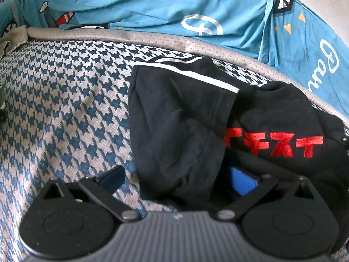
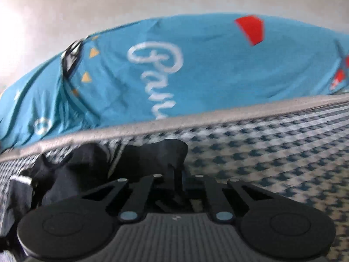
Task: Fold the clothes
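A black T-shirt (image 1: 181,126) with red lettering (image 1: 277,144) and a white-striped sleeve (image 1: 185,72) lies crumpled on the houndstooth mattress (image 1: 65,100). My left gripper (image 1: 177,181) is open, its blue pads (image 1: 242,181) on either side of the folded-over sleeve's lower edge. In the right wrist view, my right gripper (image 2: 176,174) is shut on a bunched fold of the black T-shirt (image 2: 87,168), which trails off to the left. The frame is motion-blurred.
A blue printed sheet (image 1: 174,8) covers something raised beyond the mattress's grey piped edge (image 1: 152,39); the same blue sheet (image 2: 196,69) fills the background of the right view. An olive cloth (image 1: 13,37) sits at the far left edge. Patterned mattress (image 2: 272,152) spreads to the right.
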